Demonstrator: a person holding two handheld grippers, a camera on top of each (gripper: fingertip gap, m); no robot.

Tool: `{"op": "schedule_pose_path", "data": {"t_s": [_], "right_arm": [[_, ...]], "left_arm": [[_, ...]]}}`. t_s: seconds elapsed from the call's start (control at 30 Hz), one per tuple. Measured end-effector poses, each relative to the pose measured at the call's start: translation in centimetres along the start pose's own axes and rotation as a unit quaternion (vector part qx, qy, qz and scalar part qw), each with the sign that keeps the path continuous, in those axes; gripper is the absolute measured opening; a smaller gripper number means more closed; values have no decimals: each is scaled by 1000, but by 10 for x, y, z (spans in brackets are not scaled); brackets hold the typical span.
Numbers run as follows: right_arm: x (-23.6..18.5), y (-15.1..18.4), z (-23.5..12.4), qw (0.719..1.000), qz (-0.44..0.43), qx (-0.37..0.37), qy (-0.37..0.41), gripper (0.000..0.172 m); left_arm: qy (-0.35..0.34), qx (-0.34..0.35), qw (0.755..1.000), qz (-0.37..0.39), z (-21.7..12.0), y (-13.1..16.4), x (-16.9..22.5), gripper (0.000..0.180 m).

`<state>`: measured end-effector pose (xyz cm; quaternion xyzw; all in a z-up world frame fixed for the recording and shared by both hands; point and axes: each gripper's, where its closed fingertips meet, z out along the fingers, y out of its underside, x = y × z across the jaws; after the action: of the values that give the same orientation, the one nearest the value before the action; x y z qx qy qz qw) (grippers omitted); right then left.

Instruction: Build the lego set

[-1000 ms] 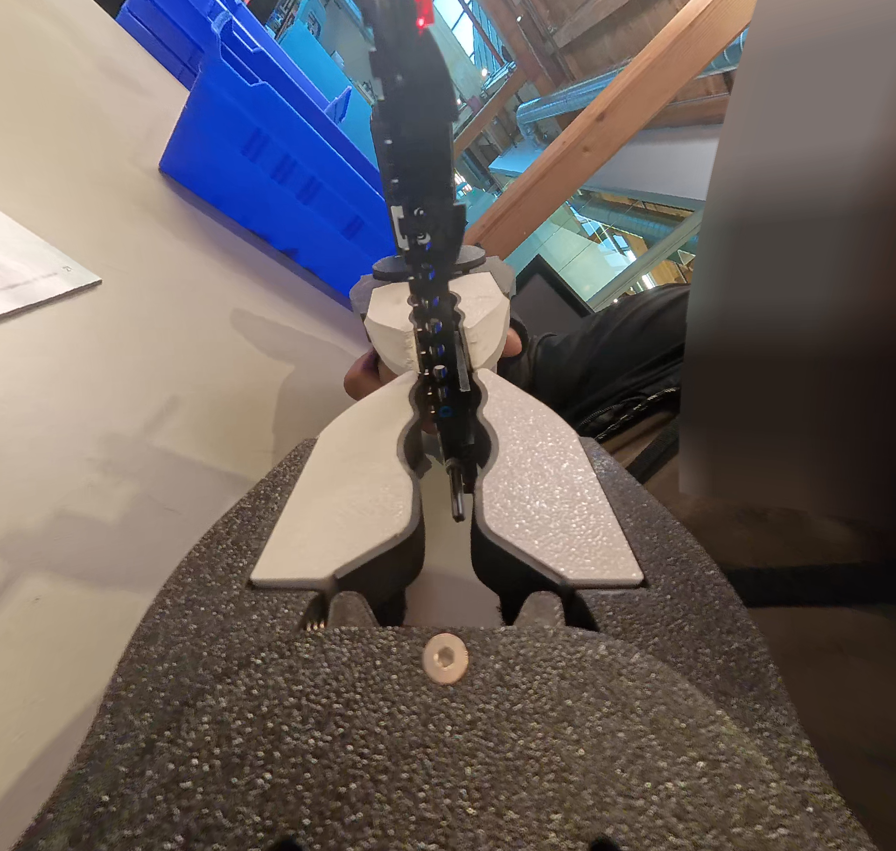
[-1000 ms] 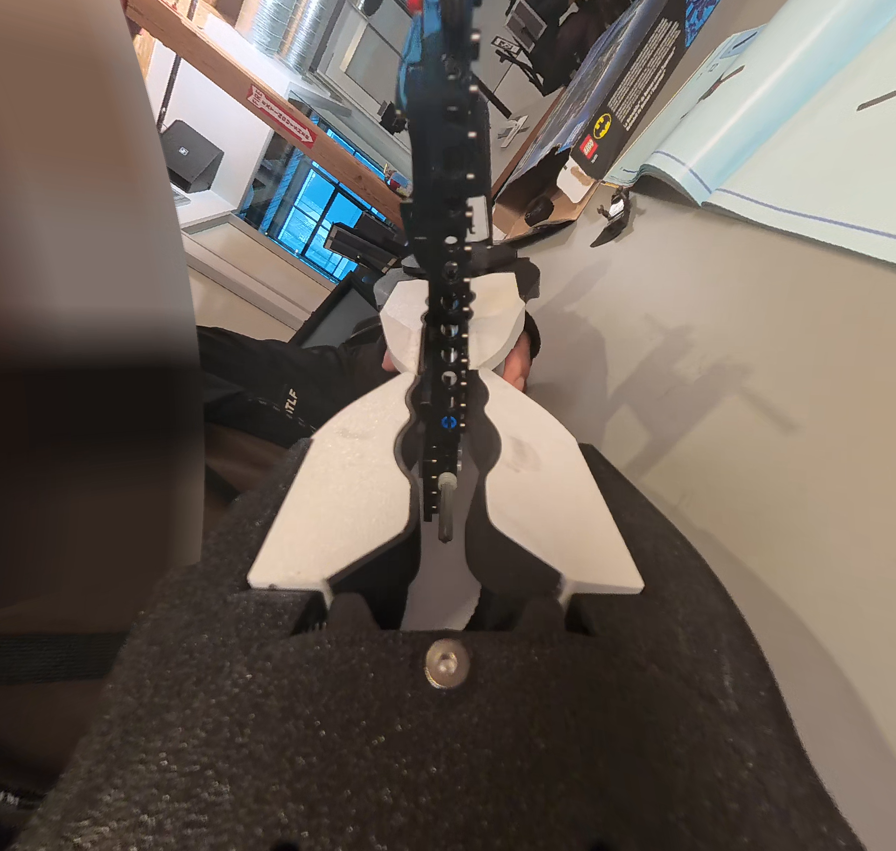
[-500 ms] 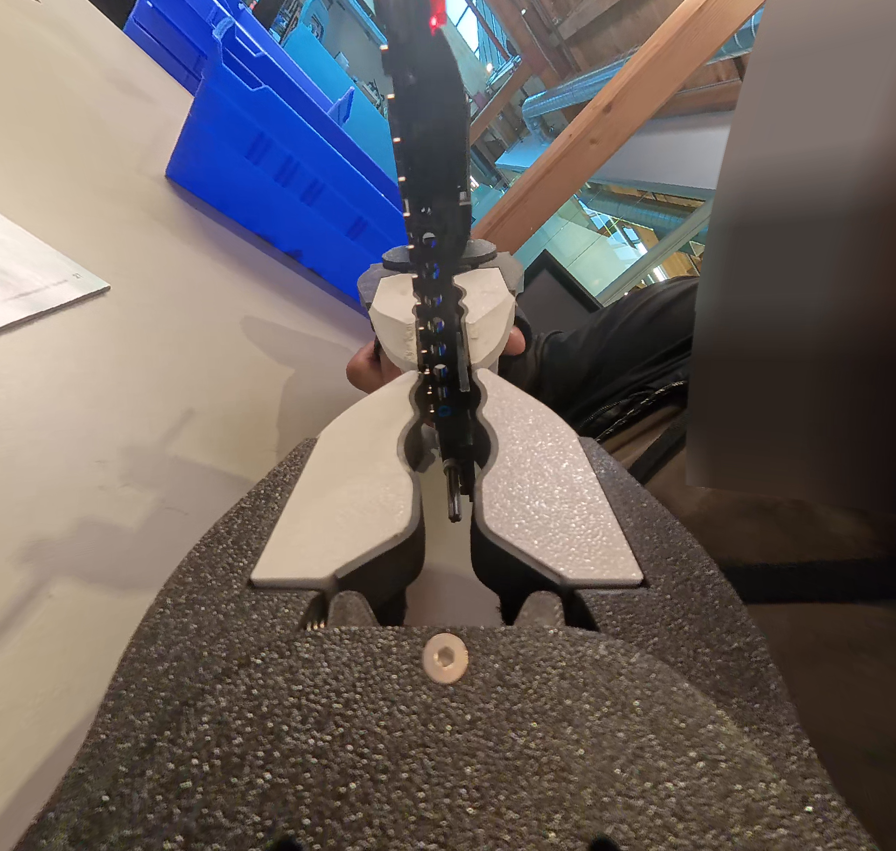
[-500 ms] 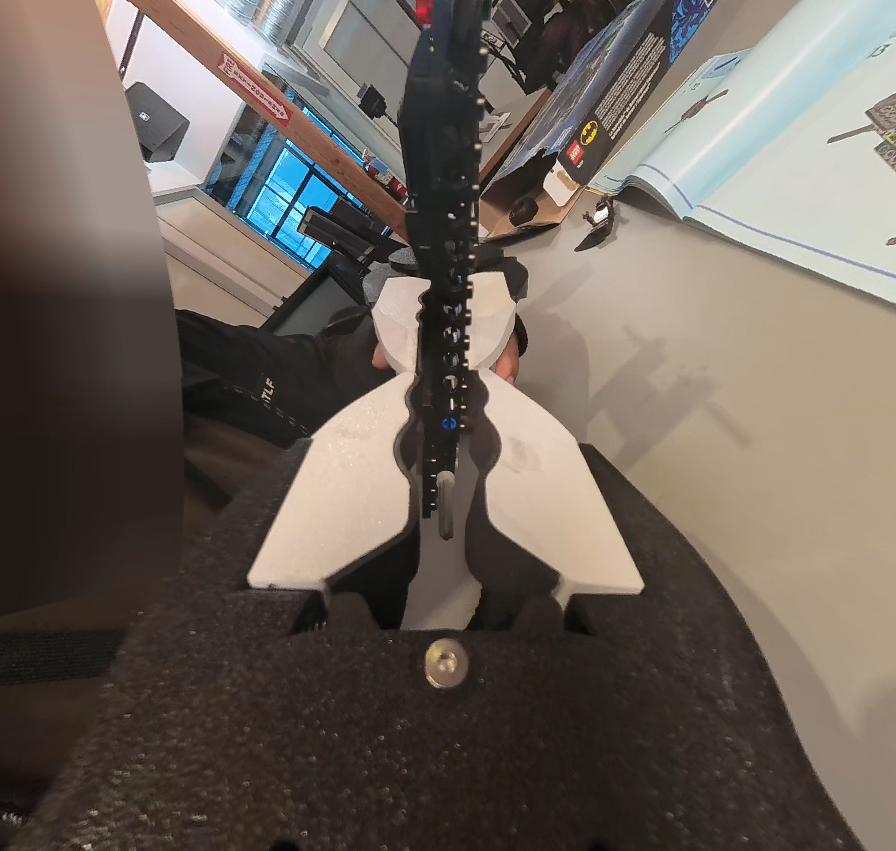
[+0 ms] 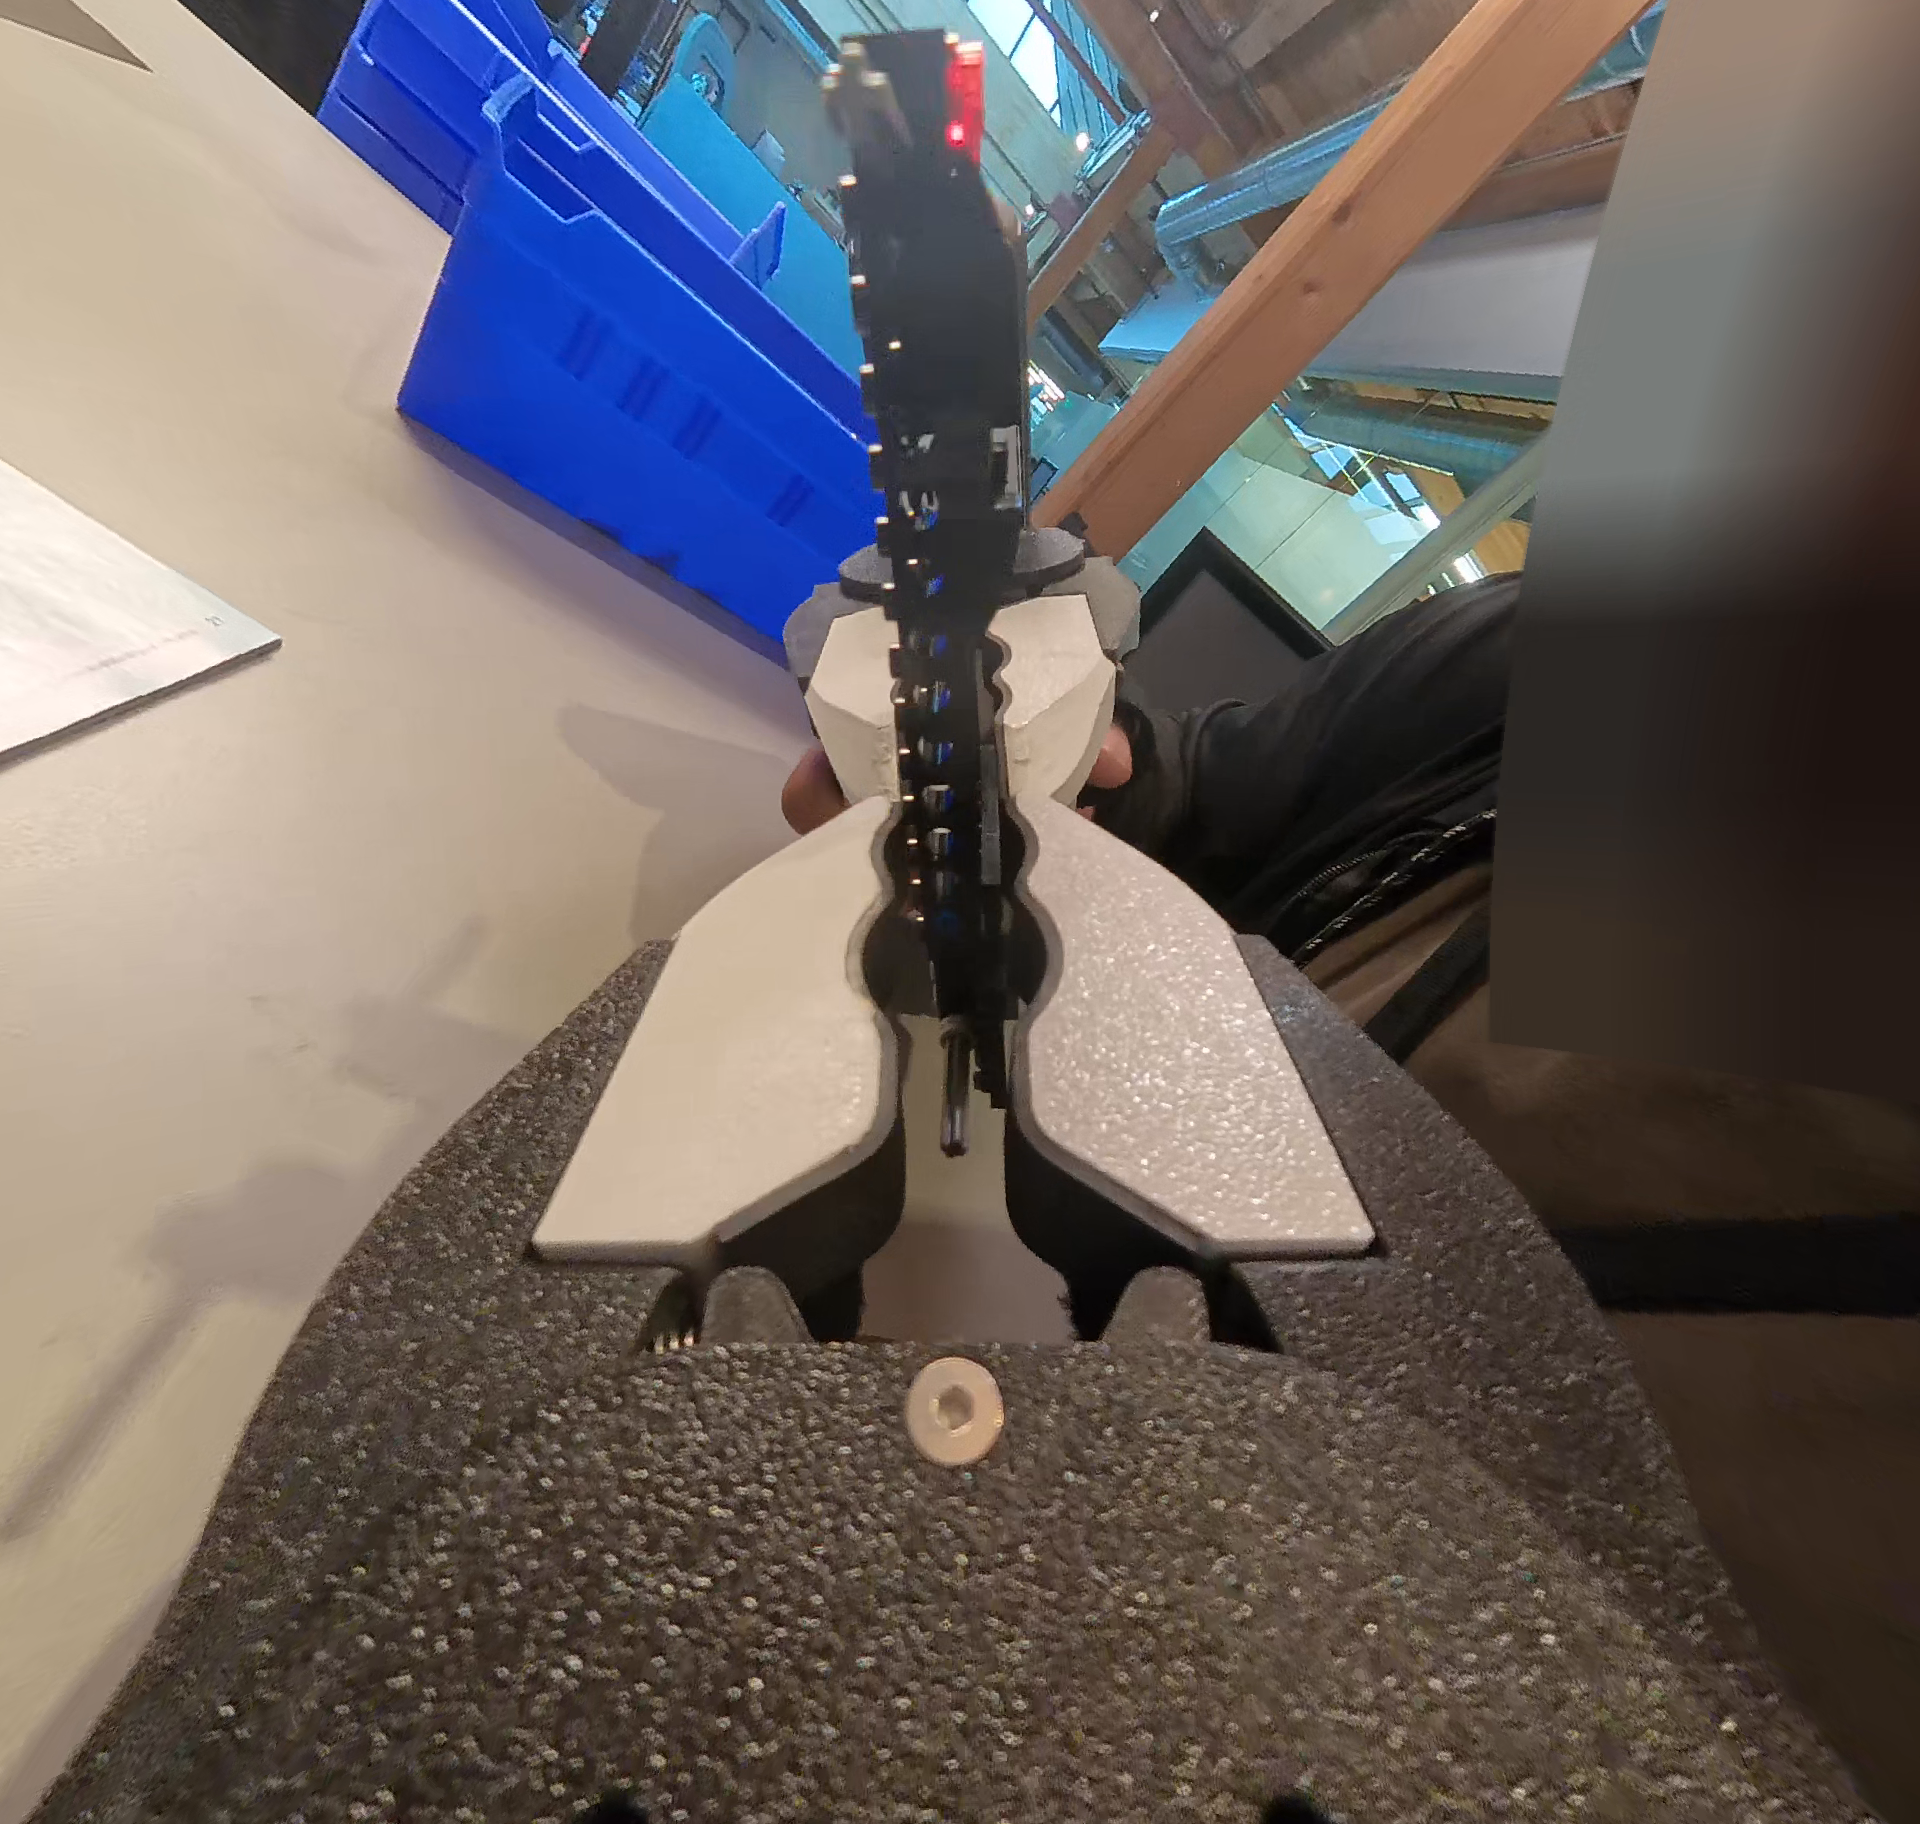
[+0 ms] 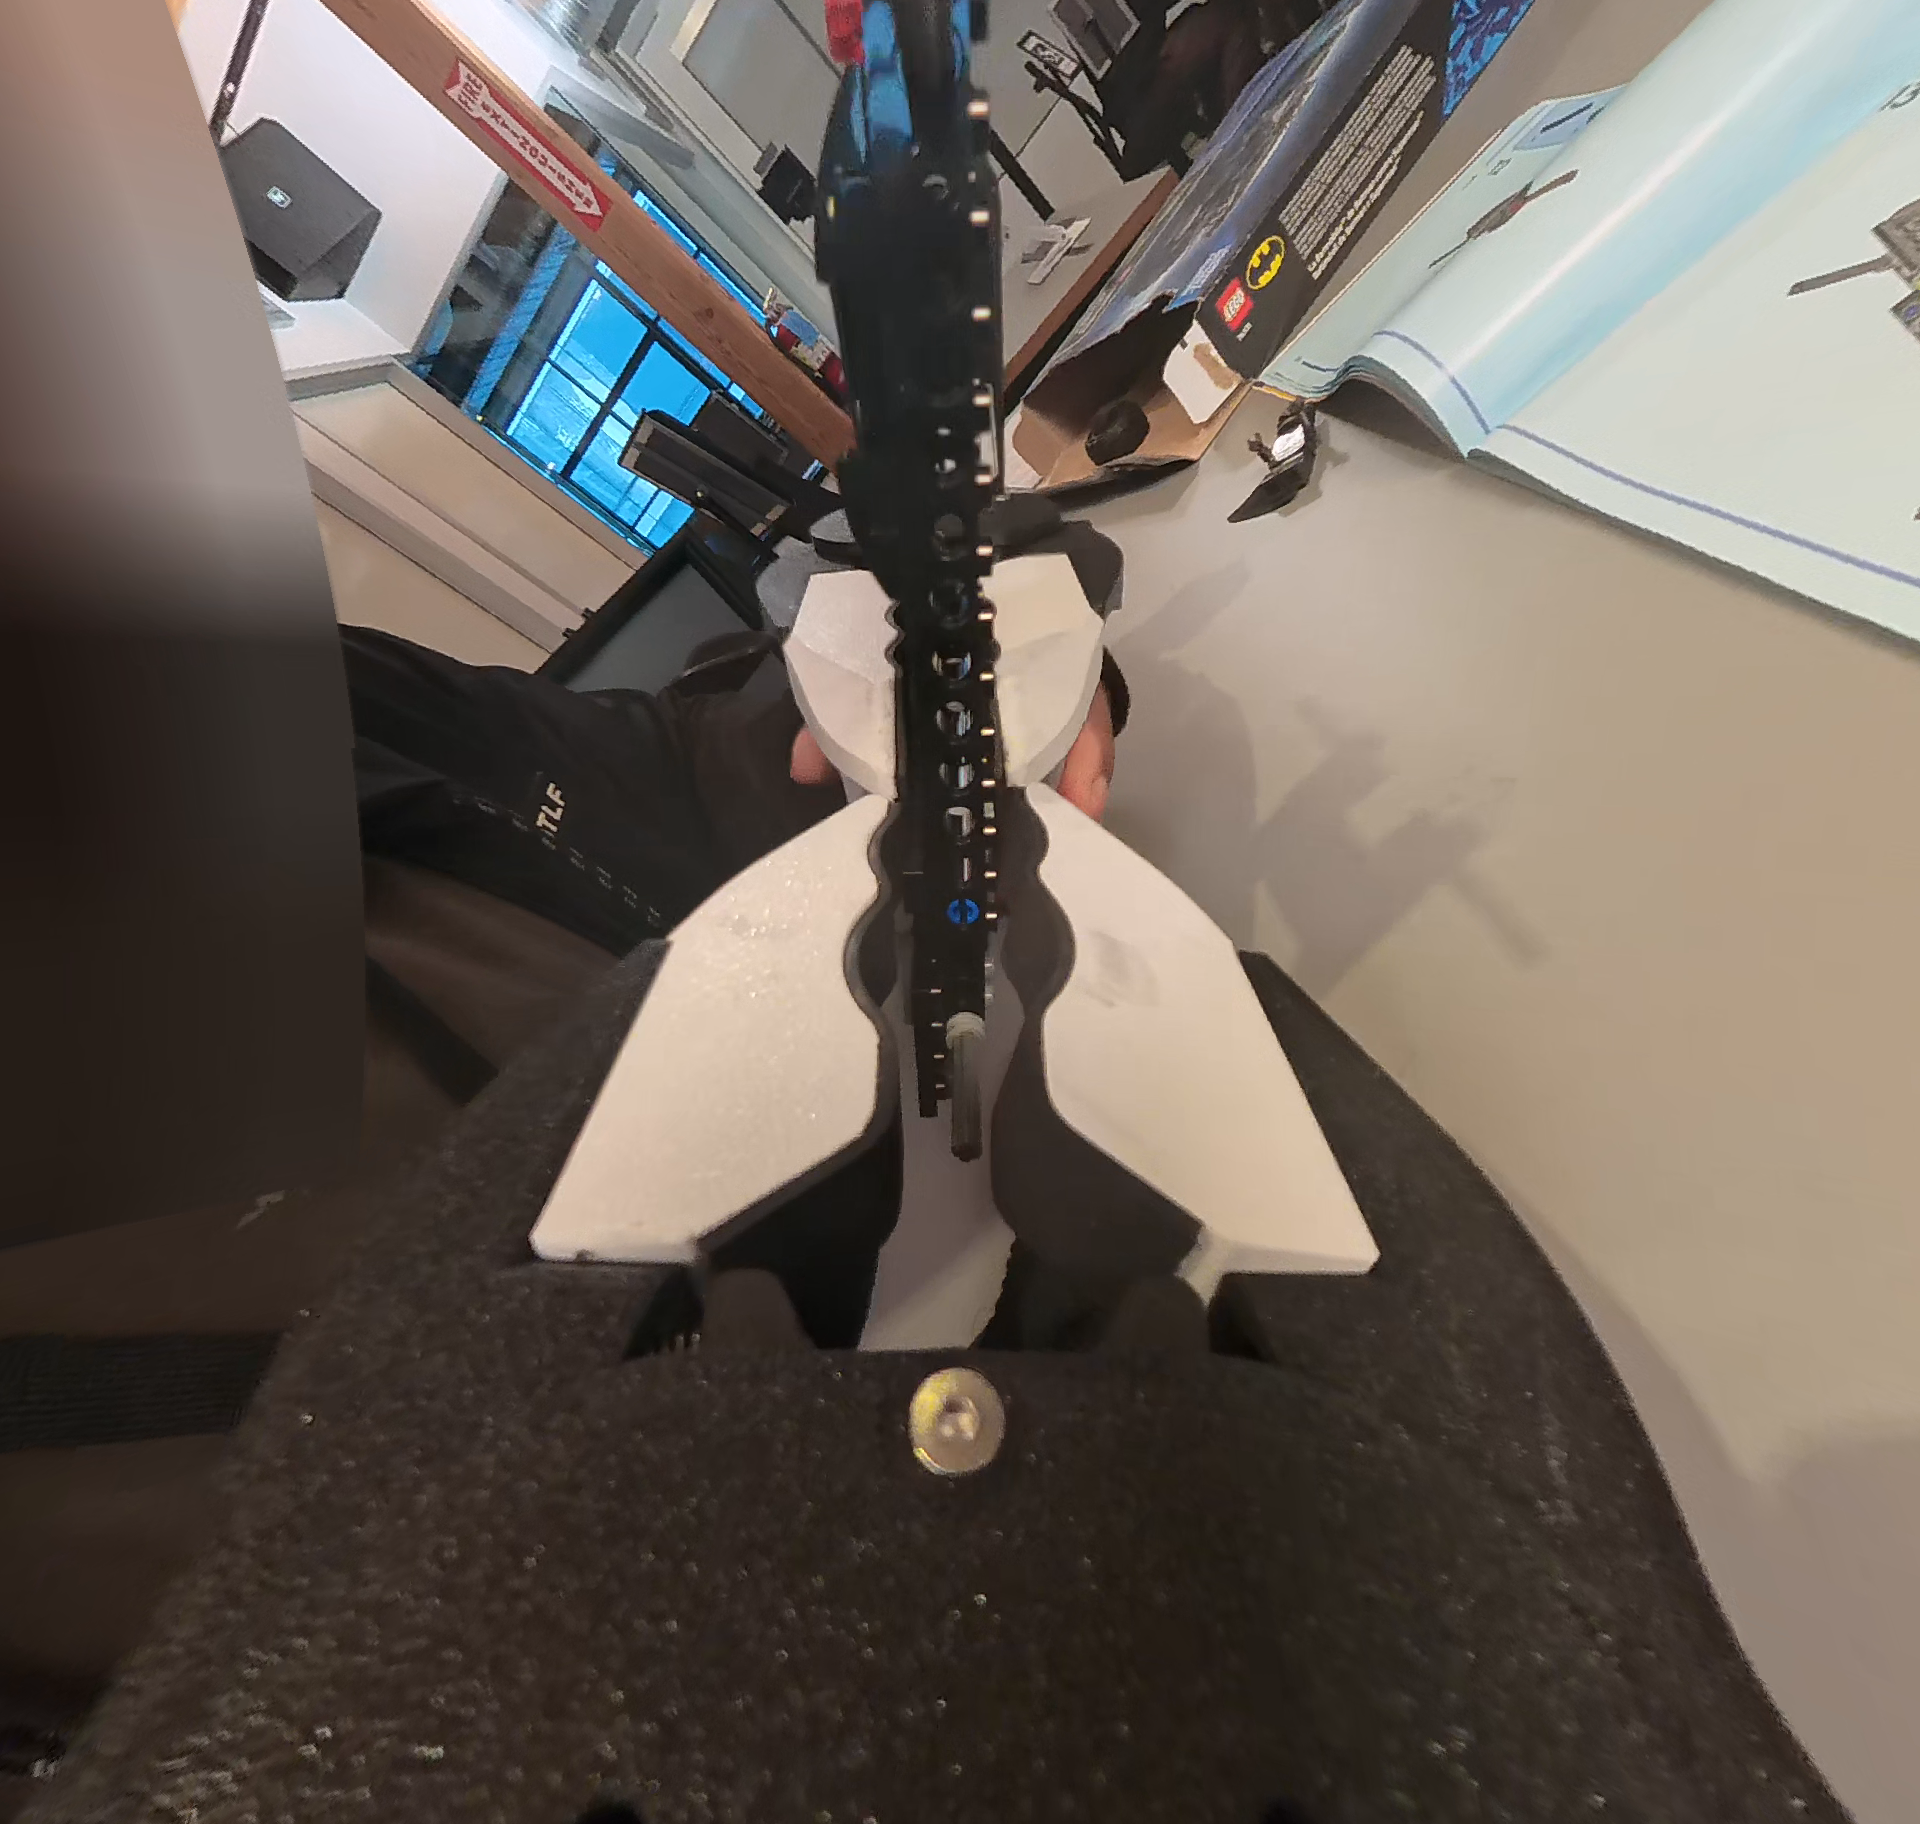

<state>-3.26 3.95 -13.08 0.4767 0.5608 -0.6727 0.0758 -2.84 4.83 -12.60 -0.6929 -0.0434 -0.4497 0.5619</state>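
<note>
Left gripper (image 5: 943,839) and right gripper (image 6: 951,839) point tip to tip, tilted above the smooth grey table (image 5: 260,891). Their pebbled white fingers (image 5: 769,1026) are nearly closed, seemingly pinching one slim black studded toy-brick assembly (image 5: 935,340) held between them.

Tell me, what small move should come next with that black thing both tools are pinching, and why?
Probably lower the black brick assembly gently toward the table. Both the left tool and the right tool clamp its lower end, so it stands tall in mid-air above them.
</note>
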Motion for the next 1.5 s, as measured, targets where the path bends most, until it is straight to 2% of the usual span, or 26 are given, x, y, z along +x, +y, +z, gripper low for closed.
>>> {"op": "schedule_pose_path", "data": {"t_s": [0.2, 0.7, 0.87, 0.93, 1.13, 1.4, 1.5], "right_arm": [[-4, -2, -1, 999, -32, 3, 10, 16], [-6, -4, -1, 999, -42, 11, 9, 16], [-4, -5, -1, 1000, -10, 21, -6, 16], [-2, -9, -3, 999, 15, 33, -15, 16], [1, -11, -5, 996, 72, 46, -34, 16], [3, -12, -4, 995, 84, 50, -32, 17], [8, -17, -9, 994, 88, 57, -20, 23]], "left_arm": [[5, 4, 1000, 8, 0, 0, 3, 15], [15, 11, 1000, 5, 0, -2, 5, 14], [15, 4, 1000, 15, 0, -2, 5, 17], [19, 2, 1000, 17, -1, -1, 6, 24], [6, 8, 1000, -9, -1, -4, -1, 21], [21, 17, 999, -43, -1, -4, 0, 16], [20, 35, 998, -55, -5, -9, -3, 15]]}}
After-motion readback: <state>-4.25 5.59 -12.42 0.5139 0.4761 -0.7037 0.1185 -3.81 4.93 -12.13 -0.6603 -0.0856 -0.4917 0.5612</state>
